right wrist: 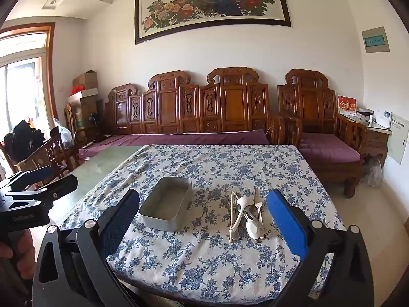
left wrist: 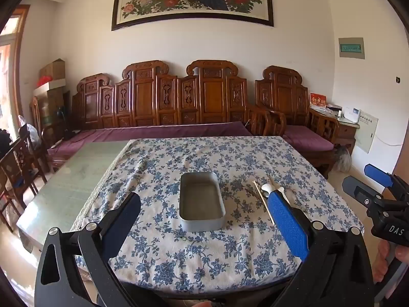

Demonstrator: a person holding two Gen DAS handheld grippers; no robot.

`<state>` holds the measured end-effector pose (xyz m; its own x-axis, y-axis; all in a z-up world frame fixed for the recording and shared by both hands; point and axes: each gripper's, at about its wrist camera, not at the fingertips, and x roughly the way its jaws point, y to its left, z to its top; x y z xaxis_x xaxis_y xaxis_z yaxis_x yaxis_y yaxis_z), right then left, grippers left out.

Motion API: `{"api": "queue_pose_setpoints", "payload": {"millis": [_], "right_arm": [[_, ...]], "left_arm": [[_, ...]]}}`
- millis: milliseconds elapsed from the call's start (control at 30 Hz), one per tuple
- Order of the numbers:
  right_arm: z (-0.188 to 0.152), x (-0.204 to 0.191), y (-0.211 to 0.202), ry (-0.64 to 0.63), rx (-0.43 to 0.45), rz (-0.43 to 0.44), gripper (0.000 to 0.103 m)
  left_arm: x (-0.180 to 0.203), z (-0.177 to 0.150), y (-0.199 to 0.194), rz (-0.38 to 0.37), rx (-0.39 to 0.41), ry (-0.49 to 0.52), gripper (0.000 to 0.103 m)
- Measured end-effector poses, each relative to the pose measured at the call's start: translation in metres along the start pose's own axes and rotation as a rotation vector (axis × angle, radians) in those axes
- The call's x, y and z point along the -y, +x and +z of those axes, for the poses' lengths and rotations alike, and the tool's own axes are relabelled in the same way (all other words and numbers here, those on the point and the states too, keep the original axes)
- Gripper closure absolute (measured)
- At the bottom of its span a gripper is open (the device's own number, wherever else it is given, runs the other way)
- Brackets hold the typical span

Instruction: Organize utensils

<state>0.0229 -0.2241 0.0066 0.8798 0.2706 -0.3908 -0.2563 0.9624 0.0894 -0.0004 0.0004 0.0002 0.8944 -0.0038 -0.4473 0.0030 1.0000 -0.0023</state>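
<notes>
In the left wrist view, I am holding the left gripper [left wrist: 202,217] above the near edge of a table [left wrist: 58,179] half covered by a blue-flowered cloth [left wrist: 194,258], its jaws standing wide with nothing between them. At the lower left of the frame the dark finger [left wrist: 122,220] is reaching up, and at centre an empty metal tray [left wrist: 202,223] is sitting on the cloth between the two fingers. Just right of the tray, a chopstick [left wrist: 263,202] and a white spoon [left wrist: 267,187] are lying on the cloth, partly hidden behind the blue finger pad [left wrist: 287,226]. At the far right edge, the right gripper [left wrist: 368,186] is hanging over the table's side, a hand [left wrist: 383,261] wrapped around its handle.

In the right wrist view, the left gripper [right wrist: 43,179] is showing at the left edge, gripped by a hand [right wrist: 18,253] at lower left. I am keeping the right gripper [right wrist: 204,212] wide as well, holding nothing. The tray [right wrist: 166,213] is lying left of centre, tilted in the frame. Right of it, near but apart, the utensils [right wrist: 245,217] are resting in a loose pile: chopsticks [right wrist: 232,215], white spoons [right wrist: 251,227] and a fork [right wrist: 259,208], all just left of the blue pad [right wrist: 286,223]. A carved wooden bench [right wrist: 204,107] is lining the wall in the upper half.
</notes>
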Motion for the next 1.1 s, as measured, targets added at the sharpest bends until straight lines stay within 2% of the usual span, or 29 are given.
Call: {"api": "queue_pose_setpoints", "payload": {"millis": [1100], "right_arm": [[0.0004,0.0001,-0.0005,-0.002,0.003,-0.001,0.002]], "left_arm": [[0.0024,0.0027,-0.0011,0.012,0.008,0.004,0.006]]}}
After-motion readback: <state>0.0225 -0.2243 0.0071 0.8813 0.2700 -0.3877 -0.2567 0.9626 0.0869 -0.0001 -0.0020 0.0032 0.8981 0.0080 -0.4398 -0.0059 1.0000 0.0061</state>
